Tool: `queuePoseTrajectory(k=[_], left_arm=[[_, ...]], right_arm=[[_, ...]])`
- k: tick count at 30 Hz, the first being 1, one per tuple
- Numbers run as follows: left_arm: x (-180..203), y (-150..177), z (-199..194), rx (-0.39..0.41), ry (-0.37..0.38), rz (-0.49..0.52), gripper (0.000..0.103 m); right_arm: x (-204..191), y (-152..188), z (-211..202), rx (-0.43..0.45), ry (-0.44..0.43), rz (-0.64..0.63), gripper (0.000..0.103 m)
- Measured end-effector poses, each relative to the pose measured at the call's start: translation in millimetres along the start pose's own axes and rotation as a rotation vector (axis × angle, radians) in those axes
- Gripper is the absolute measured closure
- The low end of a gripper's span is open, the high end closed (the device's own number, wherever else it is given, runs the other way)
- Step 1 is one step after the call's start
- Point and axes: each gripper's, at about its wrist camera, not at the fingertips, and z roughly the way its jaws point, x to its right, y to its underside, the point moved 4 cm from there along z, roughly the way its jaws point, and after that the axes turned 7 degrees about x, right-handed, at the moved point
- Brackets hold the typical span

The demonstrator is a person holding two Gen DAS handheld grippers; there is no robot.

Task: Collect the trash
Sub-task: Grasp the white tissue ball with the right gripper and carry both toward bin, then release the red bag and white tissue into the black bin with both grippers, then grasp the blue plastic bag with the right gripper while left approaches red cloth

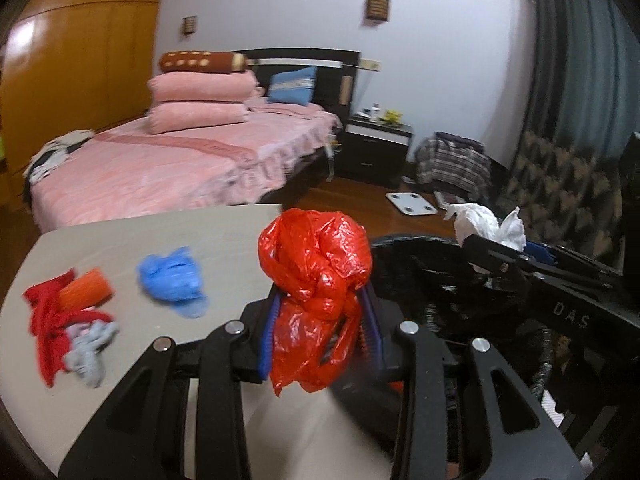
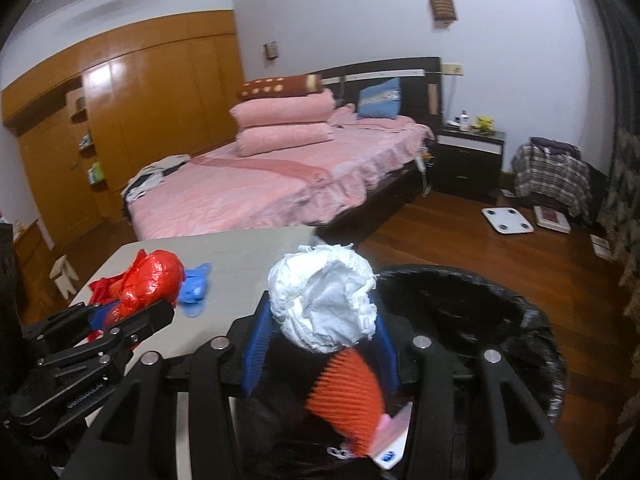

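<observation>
Carrying two bits of trash toward the bin, that's the step I'm on. My left gripper (image 1: 320, 316) is part-closed w/ its blue pads pinching a crumpled red plastic bag (image 1: 316, 276), which bulges out above the jaws and hangs below them. My right gripper (image 2: 320, 332) is likewise part-closed, clamped on a scrunched ball of white tissue paper (image 2: 326, 300).

The round bin lined w/ a black plastic bag (image 2: 516, 316) sits to the right of the pale grey table (image 1: 224, 236), its rim near the table edge. The tissue is at the bin's near-left rim; the red bag is just left of it, over the table's right end.

Next, by my guess: bring both loads fully over the bin's mouth, then open the jaws so they drop in.

Left on the table: a crumpled blue plastic glove or cover (image 1: 172, 280) and, further left, a pile of red cloth w/ an orange roll and grey scrap (image 1: 72, 316).

Hard to read: bin's inside is dark, though an orange ribbed piece (image 2: 348, 396) and a small white card show low down. Bin's right and near edges are cut off by my own frame. Blur smears the table items, so can't say exactly what they are.
</observation>
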Motion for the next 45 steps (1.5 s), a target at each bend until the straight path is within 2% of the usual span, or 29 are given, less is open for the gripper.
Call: queuePoseTrajectory(k=[7,8,10,11,12,14,15,17,20,26,36,45], left_arm=[[48.9,-8.5,31.6,-0.009,0.106,0.039,0.067],[55.3,-8.9,36.9,-0.014,0.130,0.042,0.064],[67.7,-7.7,45.3,-0.025,0.170,0.050,0.048],[71.1,-7.2,47.5,-0.025,0.180,0.051,0.035],[74.3,-6.1,48.9,-0.021,0.189,0.048,0.029],[73.6,-1.8,47.1,-0.018,0.192,0.046,0.024],[71.8,-0.9,47.0,-0.019,0.186,0.045,0.022],[63.7,3.2,43.8,-0.024,0.163,0.036,0.019],[47.4,1.8,36.6,-0.016,0.116,0.024,0.013],[-9.9,6.8,14.8,-0.009,-0.024,-0.002,0.012],[-101.1,28.8,-16.2,-0.026,-0.235,-0.065,0.012],[-160.8,44.7,-45.3,-0.026,-0.357,-0.094,0.012]], right_arm=[[56.8,0.5,-9.6,0.008,0.108,0.038,0.055],[64.1,0.8,-10.4,0.007,0.120,0.044,0.053],[77.9,0.9,-14.2,0.011,0.151,0.043,0.049],[84.1,0.9,-15.7,0.015,0.169,0.042,0.045],[90.5,1.2,-18.1,0.020,0.187,0.043,0.041],[101.3,1.7,-23.5,0.035,0.213,0.053,0.027],[103.8,1.7,-24.5,0.039,0.220,0.055,0.023],[106.7,1.9,-26.7,0.047,0.232,0.059,0.006],[109.1,2.1,-27.5,0.050,0.221,0.083,0.006],[89.2,7.8,-20.2,0.026,0.174,0.095,0.006],[-13.6,18.8,17.5,-0.040,-0.033,0.003,0.006],[-96.7,28.5,47.4,-0.076,-0.159,-0.079,0.006]])
